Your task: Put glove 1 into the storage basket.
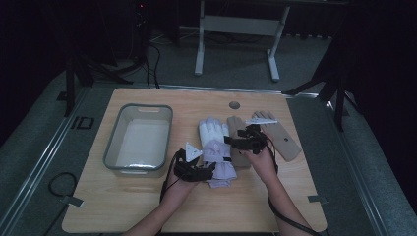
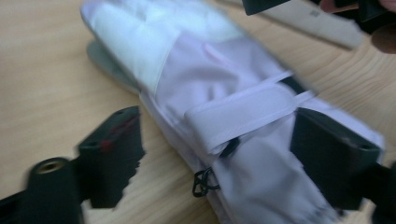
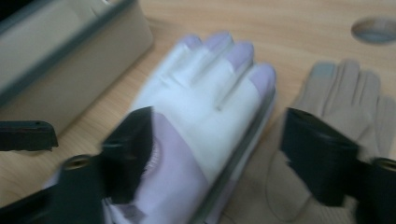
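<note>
At mid-tabletop (image 1: 147,206): a white and lilac glove (image 1: 215,150) lies flat, fingers pointing away from the person, between a grey bin (image 1: 139,139) on its left and two tan gloves (image 1: 275,137) just beside it on the right.
Glove make-up: white leather-like palm, lilac cloth cuff with a strap (image 2: 243,114) across the wrist; another grey layer shows under its edge, perhaps a second glove.
Handling: I judge it light, soft and floppy, likely to sag and fold when lifted; not fragile, not slippery.
Where to grip: the cuff and the strap area, where the cloth bunches thick, look safest to me.
Left tool (image 1: 194,169): jaws apart, straddling the cuff (image 2: 261,182); no pad is pressing, so it is released.
Right tool (image 1: 244,141): jaws apart, spread over the palm (image 3: 196,112); also released, holding nothing.
</note>
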The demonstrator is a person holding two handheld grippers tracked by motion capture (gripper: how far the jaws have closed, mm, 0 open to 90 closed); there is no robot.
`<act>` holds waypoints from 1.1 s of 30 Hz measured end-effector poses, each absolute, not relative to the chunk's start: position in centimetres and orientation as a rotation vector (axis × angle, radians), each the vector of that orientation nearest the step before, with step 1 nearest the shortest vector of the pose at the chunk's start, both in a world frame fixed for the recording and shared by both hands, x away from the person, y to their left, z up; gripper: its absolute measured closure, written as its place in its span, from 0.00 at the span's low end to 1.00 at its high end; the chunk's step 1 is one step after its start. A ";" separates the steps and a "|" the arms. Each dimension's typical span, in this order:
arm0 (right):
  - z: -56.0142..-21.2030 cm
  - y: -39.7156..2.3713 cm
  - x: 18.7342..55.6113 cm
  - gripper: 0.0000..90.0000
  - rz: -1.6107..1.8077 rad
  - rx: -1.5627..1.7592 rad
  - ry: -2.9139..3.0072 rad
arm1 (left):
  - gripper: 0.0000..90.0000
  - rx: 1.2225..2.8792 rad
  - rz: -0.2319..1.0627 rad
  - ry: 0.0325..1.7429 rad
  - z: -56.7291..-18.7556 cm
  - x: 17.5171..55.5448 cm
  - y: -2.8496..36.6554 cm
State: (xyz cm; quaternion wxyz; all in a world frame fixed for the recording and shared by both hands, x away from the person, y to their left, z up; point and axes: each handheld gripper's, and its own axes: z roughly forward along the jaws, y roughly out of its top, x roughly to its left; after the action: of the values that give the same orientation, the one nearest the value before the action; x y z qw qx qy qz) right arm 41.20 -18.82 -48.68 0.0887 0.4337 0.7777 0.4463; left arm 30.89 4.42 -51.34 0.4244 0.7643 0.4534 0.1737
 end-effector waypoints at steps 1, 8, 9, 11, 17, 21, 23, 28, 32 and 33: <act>-49.1 -18.8 41.4 0.37 1.318 1.301 2.328 | 0.25 1.916 0.425 1.148 -51.7 31.1 4.4; -52.4 -18.8 41.2 0.49 1.352 1.427 2.433 | 0.33 1.931 0.334 1.187 -53.0 31.6 4.5; -52.8 -18.7 41.2 0.49 1.360 1.445 2.457 | 0.33 1.936 0.322 1.195 -53.2 31.7 4.5; -53.4 -18.4 41.3 0.48 1.358 1.488 2.476 | 0.32 1.944 0.302 1.214 -53.5 31.8 4.7; -54.3 -18.2 41.8 0.53 1.294 1.590 2.552 | 0.28 1.953 0.263 1.248 -54.2 32.1 4.9; -54.5 -18.0 41.9 0.65 1.296 1.558 2.585 | 0.30 1.953 0.187 1.258 -54.7 32.6 5.2; -54.5 -17.8 41.7 0.70 1.279 1.546 2.570 | 0.38 1.948 0.112 1.248 -54.9 32.9 5.3; -54.1 -17.4 41.2 0.78 1.249 1.559 2.529 | 0.60 1.970 0.078 1.197 -54.7 33.1 5.2; -53.8 -16.8 40.7 0.82 1.219 1.548 2.489 | 0.74 1.985 0.113 1.163 -54.5 32.9 5.2; -53.7 -16.7 40.6 0.84 1.219 1.550 2.478 | 0.77 1.986 0.118 1.162 -54.5 32.8 5.2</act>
State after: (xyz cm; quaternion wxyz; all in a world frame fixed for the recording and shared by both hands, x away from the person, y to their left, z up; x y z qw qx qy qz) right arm 40.60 -16.73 -53.70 -0.0125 0.4894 0.7824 0.3849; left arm 32.83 5.16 -54.49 0.4068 0.7874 0.4608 0.0467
